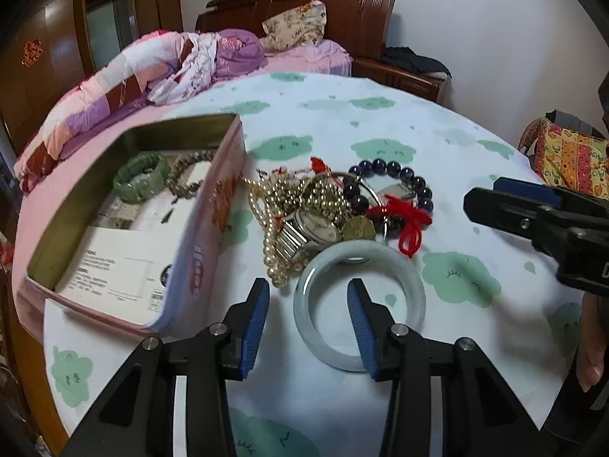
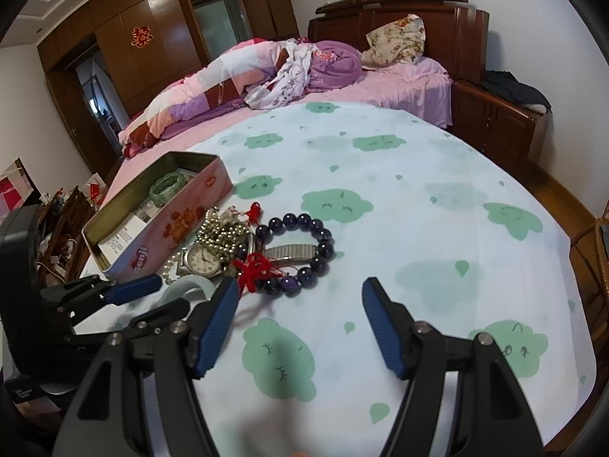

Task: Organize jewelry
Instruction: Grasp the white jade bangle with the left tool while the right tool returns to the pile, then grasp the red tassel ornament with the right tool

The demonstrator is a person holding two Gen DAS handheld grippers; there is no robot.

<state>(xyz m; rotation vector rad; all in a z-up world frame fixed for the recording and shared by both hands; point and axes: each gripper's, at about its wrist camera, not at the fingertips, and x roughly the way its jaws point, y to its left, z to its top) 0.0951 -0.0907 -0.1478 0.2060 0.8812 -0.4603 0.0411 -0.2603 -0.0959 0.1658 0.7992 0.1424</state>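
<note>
A pale jade bangle [image 1: 416,293] lies flat on the cloud-print cloth [image 1: 380,122], nearest me. My left gripper [image 1: 307,283] straddles its left rim, right finger inside the ring, pads not touching it. Behind it lies a heap: a watch [image 1: 316,224], gold bead chains [image 1: 289,190], a red knotted cord [image 1: 407,217] and a dark purple bead bracelet [image 1: 396,171]. An open pink tin [image 1: 224,190] on the left holds a green bracelet [image 1: 141,179] and papers. My right gripper [image 2: 300,283] hangs open over bare cloth, right of the heap [image 2: 228,243].
The cloth-covered table [image 2: 418,190] ends at a curved edge. Beyond it stand a bed with a pink quilt [image 2: 213,80], a wooden headboard [image 2: 399,11] and a nightstand [image 2: 502,114]. A patterned cushion [image 1: 571,160] sits far right. A person's hand [image 1: 590,361] shows at the right edge.
</note>
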